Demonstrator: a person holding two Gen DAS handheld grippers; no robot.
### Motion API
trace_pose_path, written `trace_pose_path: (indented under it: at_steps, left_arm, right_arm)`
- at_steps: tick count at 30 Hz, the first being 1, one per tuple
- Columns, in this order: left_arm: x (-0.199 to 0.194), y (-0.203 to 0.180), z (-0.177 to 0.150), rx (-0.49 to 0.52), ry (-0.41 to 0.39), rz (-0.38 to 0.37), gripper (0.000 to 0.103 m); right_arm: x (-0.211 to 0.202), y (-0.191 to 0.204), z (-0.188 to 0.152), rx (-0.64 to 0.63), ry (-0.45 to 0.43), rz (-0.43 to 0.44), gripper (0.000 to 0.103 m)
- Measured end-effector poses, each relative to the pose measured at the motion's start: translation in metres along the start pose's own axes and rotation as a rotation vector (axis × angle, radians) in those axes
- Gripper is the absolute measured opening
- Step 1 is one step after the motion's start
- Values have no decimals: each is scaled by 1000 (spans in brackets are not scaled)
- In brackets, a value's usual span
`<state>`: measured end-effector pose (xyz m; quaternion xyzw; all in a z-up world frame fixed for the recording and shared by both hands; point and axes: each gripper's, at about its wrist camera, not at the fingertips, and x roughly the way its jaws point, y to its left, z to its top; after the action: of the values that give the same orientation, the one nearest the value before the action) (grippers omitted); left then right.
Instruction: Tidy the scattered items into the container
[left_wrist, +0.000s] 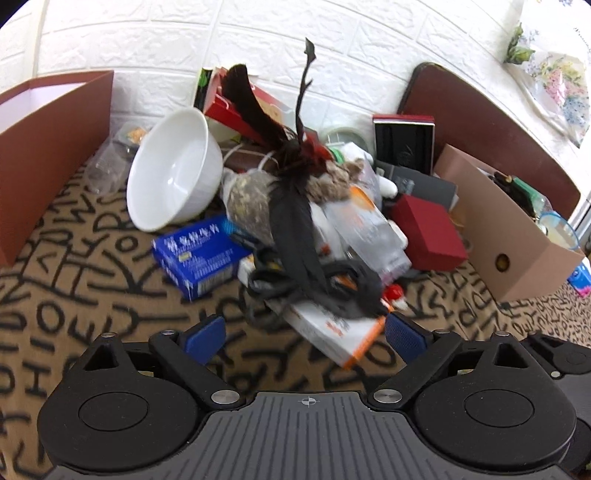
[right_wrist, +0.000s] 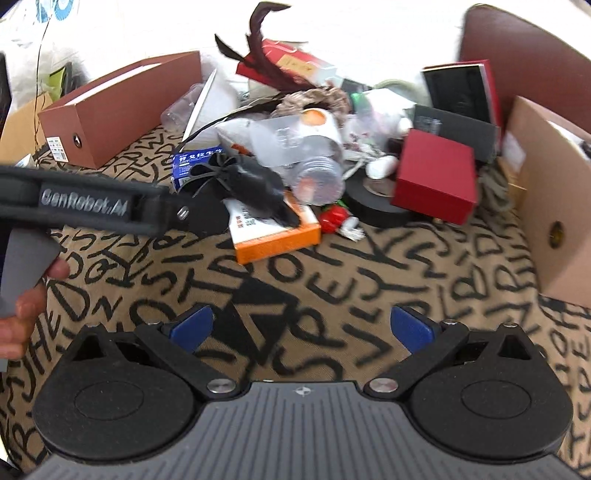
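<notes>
On the letter-patterned desk cloth (right_wrist: 332, 280), toward the far edge by the white brick wall: a heap of scattered items. Hard to separate in the blur. Recognisable: tipped white bowl (left_wrist: 173, 166), blue box (left_wrist: 199, 254), orange-and-white box (right_wrist: 275, 232) under a black feathered piece (left_wrist: 295, 229), clear plastic bottle (right_wrist: 314, 166), red box (right_wrist: 436, 177), black tape roll (right_wrist: 373, 206), small red-and-white trinket (right_wrist: 334, 218).

Left tool (left_wrist: 301, 332) spread wide, blue pads apart, nothing between them, hovering just before the orange-and-white box. Right tool (right_wrist: 301, 326) likewise spread and empty, over bare cloth nearer the front edge.

Containers: brown box (left_wrist: 48, 147) at the left edge of the desk, open, inside hidden by its wall; tan cardboard box (left_wrist: 517, 240) at the right edge, cut off, holding things too small to name.

Only in the right wrist view: the left tool's black body with "GenRobot.AI" lettering, and a hand (right_wrist: 22, 314) on its grey grip, partly cropped. Only in the left wrist view: the bowl's inside and a floral cloth (left_wrist: 554, 74) at upper right.
</notes>
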<state>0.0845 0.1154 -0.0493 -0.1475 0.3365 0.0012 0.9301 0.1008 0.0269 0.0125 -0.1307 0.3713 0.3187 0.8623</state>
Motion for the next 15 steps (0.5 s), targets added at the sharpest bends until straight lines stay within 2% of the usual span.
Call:
trace_pose_path:
  at_steps: [2,6,8,11,13,15]
  left_arm:
    - [4,4,6,6,-6,-9,96]
    - [13,12,16,5,9,-60,87]
    - [17,15,20,-5,19,-91,82]
    - [19,15,21,13,22,-100,79]
    - [19,17,22,20,23,-111,78]
    - [20,19,22,13,23,-127,83]
  right_arm:
    - [5,2,6,2,-17,2,94]
    - [10,3,22,2,-73,18,91]
    - [16,5,30,-15,-77,18,76]
    - [28,7,38,-29,-61,32,67]
    - [31,8,39,-30,-74,45,67]
    - [32,10,41,-45,-90,49,67]
